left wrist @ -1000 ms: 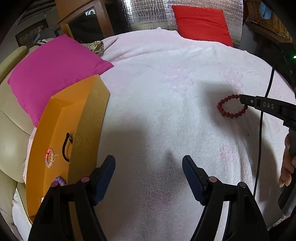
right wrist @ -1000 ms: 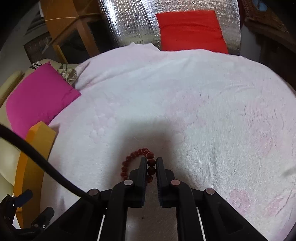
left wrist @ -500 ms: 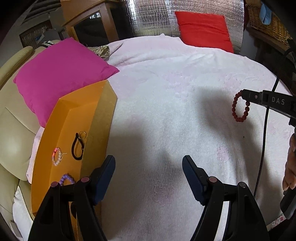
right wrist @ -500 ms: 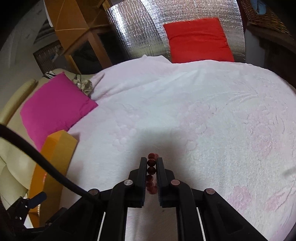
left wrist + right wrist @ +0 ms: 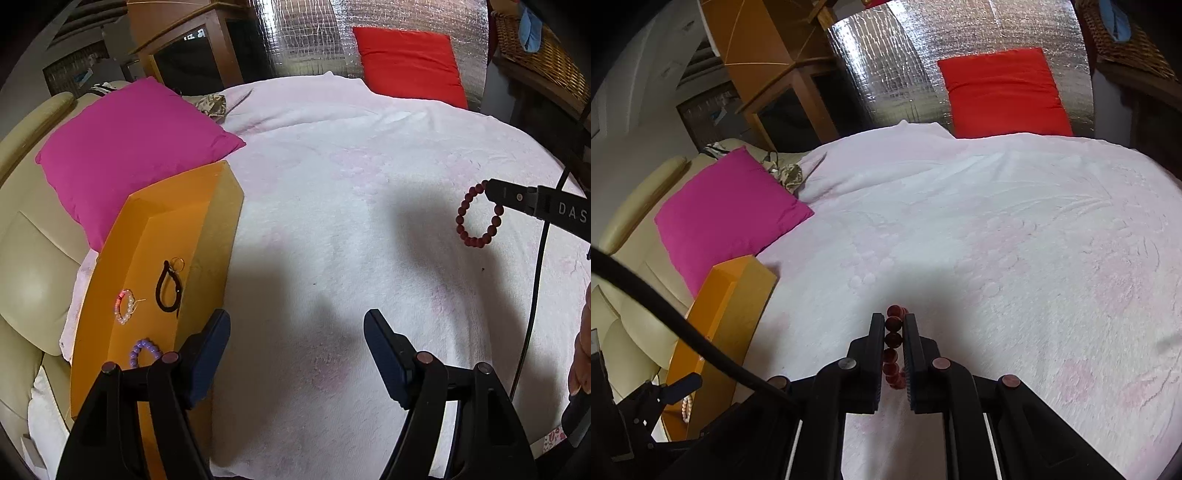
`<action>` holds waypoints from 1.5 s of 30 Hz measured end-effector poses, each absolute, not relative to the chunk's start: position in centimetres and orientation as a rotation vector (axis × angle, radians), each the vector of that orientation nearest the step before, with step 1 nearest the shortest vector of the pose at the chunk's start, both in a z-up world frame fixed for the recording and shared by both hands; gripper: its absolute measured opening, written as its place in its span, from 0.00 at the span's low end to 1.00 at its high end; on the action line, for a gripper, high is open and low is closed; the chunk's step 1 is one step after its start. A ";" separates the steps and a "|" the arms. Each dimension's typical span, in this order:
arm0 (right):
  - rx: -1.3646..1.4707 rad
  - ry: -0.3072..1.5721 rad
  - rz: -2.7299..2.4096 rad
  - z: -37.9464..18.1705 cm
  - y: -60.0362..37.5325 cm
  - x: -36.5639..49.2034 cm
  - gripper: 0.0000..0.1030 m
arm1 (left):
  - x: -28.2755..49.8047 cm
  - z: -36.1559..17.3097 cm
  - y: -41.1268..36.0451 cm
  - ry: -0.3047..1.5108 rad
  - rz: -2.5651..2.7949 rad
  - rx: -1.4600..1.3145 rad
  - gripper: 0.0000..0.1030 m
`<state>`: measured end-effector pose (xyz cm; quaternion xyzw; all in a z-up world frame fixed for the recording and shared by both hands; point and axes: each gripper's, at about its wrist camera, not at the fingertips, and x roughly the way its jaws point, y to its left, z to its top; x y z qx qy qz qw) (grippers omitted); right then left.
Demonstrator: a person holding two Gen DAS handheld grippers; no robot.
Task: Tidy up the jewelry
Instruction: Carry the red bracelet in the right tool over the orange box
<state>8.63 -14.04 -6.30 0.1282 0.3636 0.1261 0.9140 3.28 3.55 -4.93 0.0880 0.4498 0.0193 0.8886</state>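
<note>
My right gripper (image 5: 894, 321) is shut on a dark red bead bracelet (image 5: 893, 339) and holds it above the white blanket; in the left wrist view the bracelet (image 5: 476, 218) hangs from the right gripper's tip (image 5: 491, 192) at the right. An orange box (image 5: 147, 273) lies at the left edge of the blanket. It holds a black cord loop (image 5: 168, 288), a pink-white bead bracelet (image 5: 123, 306) and a purple bead bracelet (image 5: 142, 350). My left gripper (image 5: 295, 332) is open and empty, low over the blanket beside the box.
A magenta cushion (image 5: 133, 147) lies behind the box on a cream sofa (image 5: 26, 266). A red cushion (image 5: 406, 62) leans on a silver foil panel (image 5: 303, 37) at the back. A black cable (image 5: 535, 295) hangs at the right. A wicker basket (image 5: 535, 48) stands at far right.
My right gripper has lifted the red bracelet off the blanket; it now hangs in the air. Both views have risen and pulled back a little.
</note>
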 end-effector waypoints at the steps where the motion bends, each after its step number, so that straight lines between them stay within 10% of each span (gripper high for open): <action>1: 0.264 0.751 0.266 -6.3 -13.9 8.6 0.10 | 3.2 -4.8 3.7 0.933 0.041 0.182 0.73; 45: 0.208 0.721 0.505 -3.8 -2.7 6.5 0.11 | 0.7 -0.7 13.1 0.864 0.150 0.066 0.73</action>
